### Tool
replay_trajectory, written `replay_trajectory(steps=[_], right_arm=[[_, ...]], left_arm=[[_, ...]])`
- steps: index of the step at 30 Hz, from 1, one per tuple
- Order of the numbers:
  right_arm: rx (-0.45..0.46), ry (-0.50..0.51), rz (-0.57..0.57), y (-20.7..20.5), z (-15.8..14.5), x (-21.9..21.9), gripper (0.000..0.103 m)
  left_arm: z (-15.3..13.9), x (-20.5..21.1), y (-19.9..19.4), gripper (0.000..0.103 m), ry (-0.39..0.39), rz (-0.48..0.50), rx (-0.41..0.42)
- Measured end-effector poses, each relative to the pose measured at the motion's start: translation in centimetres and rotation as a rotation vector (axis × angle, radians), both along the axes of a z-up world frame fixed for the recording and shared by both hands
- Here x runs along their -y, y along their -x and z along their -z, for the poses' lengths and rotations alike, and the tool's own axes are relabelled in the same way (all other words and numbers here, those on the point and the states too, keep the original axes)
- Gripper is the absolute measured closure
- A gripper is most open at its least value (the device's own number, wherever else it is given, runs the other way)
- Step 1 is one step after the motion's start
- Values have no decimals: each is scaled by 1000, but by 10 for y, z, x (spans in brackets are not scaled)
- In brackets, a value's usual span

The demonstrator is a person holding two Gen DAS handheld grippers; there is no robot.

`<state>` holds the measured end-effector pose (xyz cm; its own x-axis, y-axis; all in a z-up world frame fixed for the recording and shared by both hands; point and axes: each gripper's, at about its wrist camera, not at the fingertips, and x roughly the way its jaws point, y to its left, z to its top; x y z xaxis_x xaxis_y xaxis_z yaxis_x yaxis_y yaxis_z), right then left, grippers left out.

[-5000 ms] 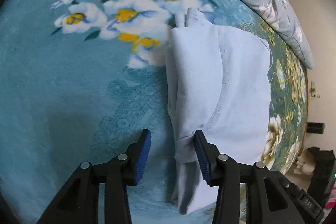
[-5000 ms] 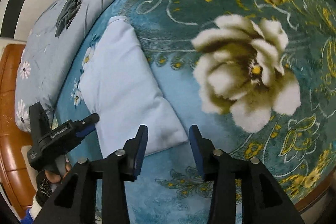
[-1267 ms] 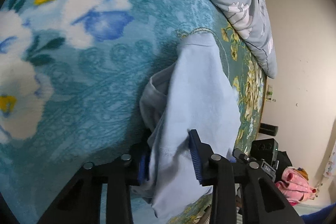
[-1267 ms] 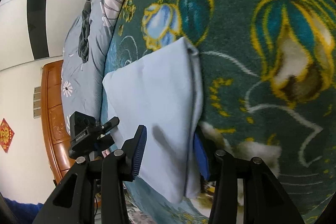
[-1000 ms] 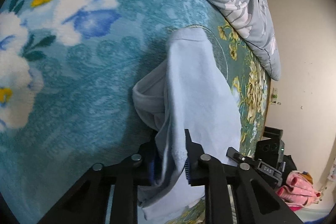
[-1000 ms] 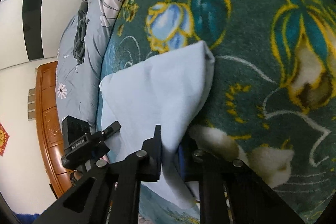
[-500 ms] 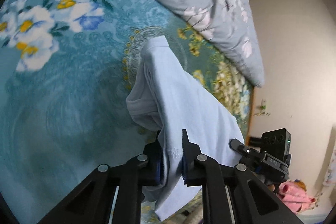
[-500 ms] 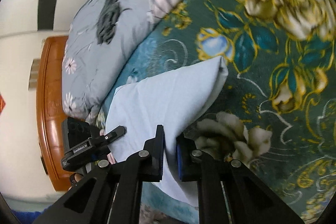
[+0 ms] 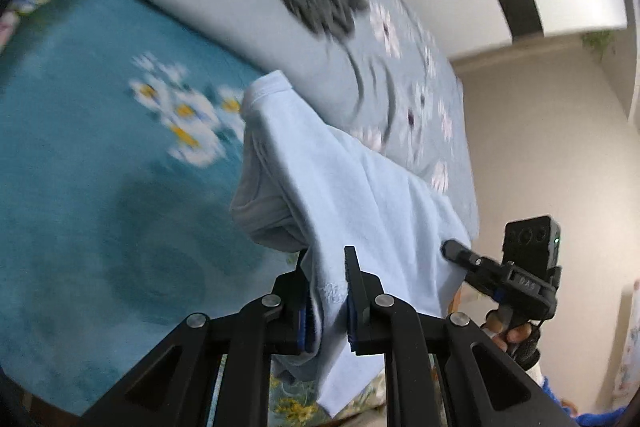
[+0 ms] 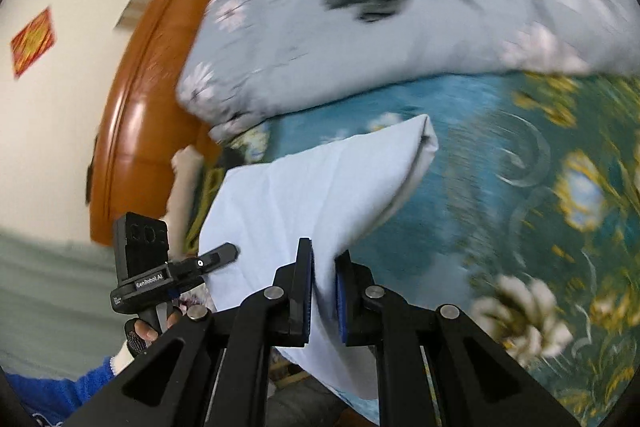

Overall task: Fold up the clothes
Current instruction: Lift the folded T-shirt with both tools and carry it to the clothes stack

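A pale blue folded garment hangs in the air above the bed, held at its near edge by both grippers. My left gripper is shut on the garment's left near corner, cloth pinched between its blue pads. My right gripper is shut on the other near corner of the garment. The far folded end droops toward the blanket. Each wrist view shows the other gripper: the right one at the right, the left one at the lower left, held by a gloved hand.
A teal floral blanket covers the bed below. A grey flowered duvet is heaped along the far side. A brown wooden headboard stands at the left, a beige wall at the right.
Both grippers closed on the garment's near corners and have lifted it off the blanket. The views have tilted up, showing the duvet, headboard and walls.
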<state>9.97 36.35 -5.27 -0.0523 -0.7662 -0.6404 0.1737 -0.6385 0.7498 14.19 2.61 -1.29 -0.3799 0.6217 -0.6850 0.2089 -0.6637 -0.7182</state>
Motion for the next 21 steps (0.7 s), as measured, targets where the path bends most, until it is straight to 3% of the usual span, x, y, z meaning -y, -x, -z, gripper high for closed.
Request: replay_trajectory(steps=[6, 15, 21], right_arm=[[-77, 4, -135, 28, -40, 86, 93], [-159, -51, -315, 52, -90, 270, 93], [-186, -68, -419, 64, -112, 403, 93]], left_arm=[[-30, 78, -26, 88, -10, -149, -87], [-48, 226, -53, 88, -37, -295, -174], [-61, 341, -69, 88, -3, -362, -230]])
